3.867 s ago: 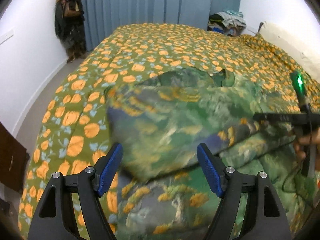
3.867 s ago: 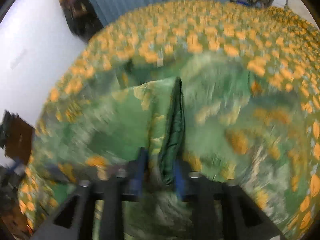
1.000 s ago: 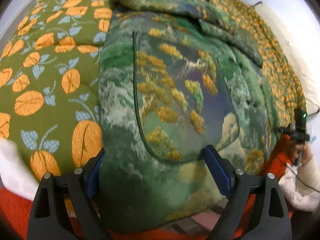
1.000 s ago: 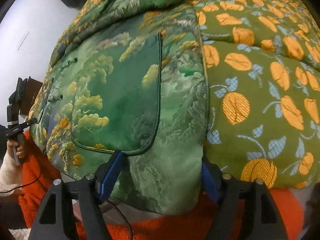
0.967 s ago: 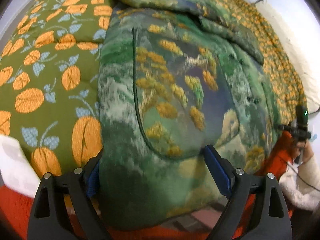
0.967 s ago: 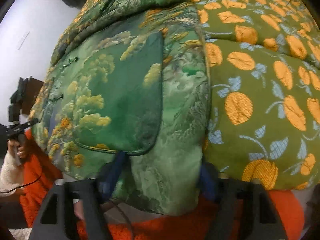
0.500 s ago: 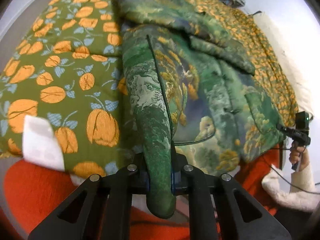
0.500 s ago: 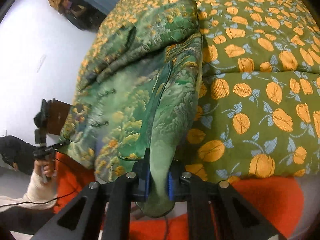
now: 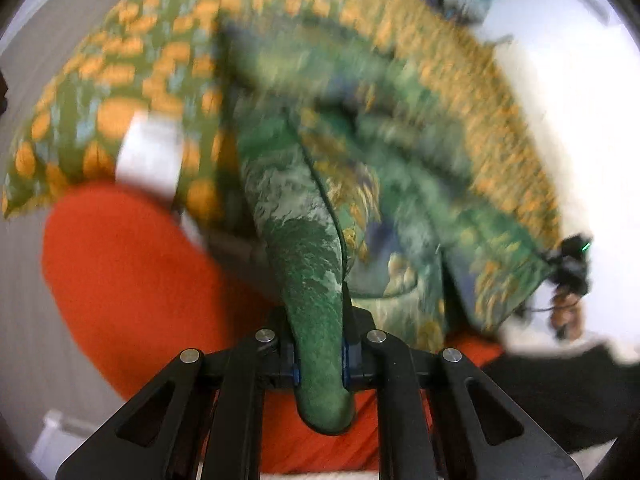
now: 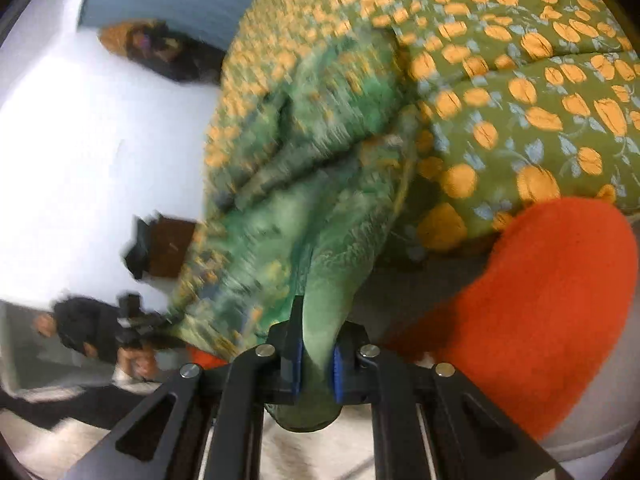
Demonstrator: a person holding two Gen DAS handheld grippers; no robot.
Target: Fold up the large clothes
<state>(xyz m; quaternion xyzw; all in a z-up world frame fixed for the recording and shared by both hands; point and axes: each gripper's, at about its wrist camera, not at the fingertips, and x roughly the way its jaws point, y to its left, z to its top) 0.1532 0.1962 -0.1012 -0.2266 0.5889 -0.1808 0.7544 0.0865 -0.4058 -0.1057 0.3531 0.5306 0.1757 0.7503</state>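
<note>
A large green quilted jacket (image 9: pixel 360 184) with a gold and blue landscape print lies across the bed, its near hem lifted off the bed's edge. My left gripper (image 9: pixel 318 360) is shut on one corner of that hem, the cloth bunched into a thick roll between its blue pads. In the right wrist view the same jacket (image 10: pixel 304 208) hangs from my right gripper (image 10: pixel 316 356), which is shut on the other hem corner. Each gripper shows small in the other's view, held in a hand. Both pictures are blurred.
The bed's olive quilt (image 10: pixel 520 80) with orange fruit print spreads under the jacket. An orange-red fleece (image 9: pixel 132 280) covers the near side, also in the right wrist view as a rounded fleece mass (image 10: pixel 532 304). A white tag (image 9: pixel 150 160) lies on the quilt. A dark cabinet (image 10: pixel 168 244) stands by the white wall.
Both grippers went from open around the jacket's hem to shut on it, then rose and drew back from the bed, lifting the hem.
</note>
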